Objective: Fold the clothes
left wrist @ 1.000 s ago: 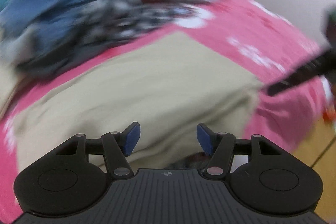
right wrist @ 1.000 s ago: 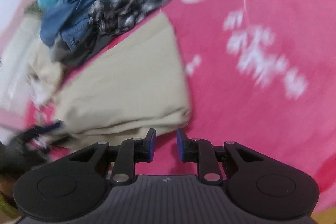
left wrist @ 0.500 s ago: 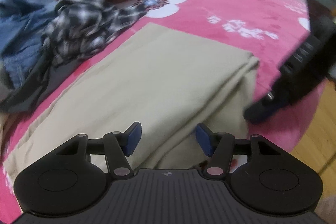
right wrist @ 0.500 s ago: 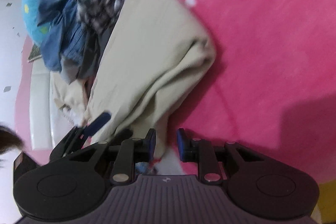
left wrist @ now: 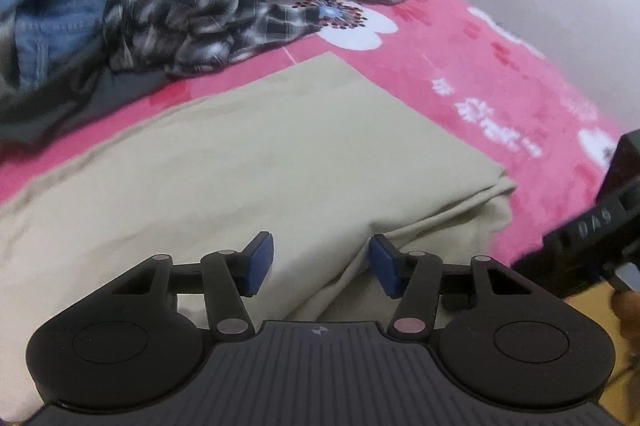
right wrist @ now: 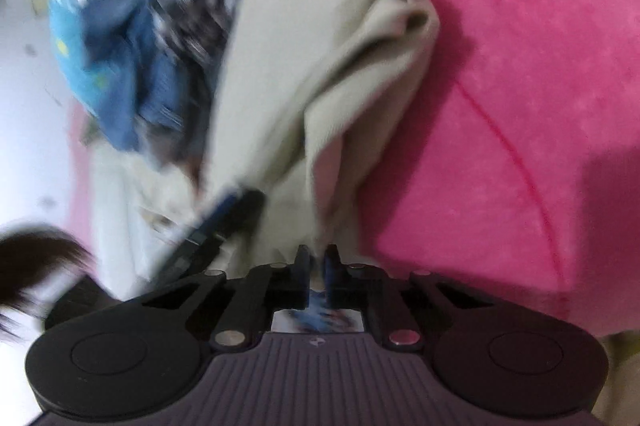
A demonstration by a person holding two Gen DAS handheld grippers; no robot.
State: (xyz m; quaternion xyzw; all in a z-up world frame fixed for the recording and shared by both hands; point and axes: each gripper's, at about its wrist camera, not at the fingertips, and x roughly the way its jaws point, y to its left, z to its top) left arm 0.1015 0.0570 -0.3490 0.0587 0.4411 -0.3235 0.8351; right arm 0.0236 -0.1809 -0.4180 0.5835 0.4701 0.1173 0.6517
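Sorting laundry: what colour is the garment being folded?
Beige garment, plain; clearest in the left wrist view.

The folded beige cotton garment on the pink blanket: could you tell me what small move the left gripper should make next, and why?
Probably close the left gripper on the folded beige cotton garment. Its jaws stand apart over the near edge, not pinching, while the right gripper has just closed on the cloth's hanging corner, so both ends would be held for the next fold.

The left wrist view looks forward and down, low over the folded beige garment point(left wrist: 260, 162) on the pink bed point(left wrist: 472, 58). The right wrist view faces along the garment's near edge point(right wrist: 320, 74), very close and blurred. Both share the garment, the bed and the clothes pile point(left wrist: 180, 14) beyond.
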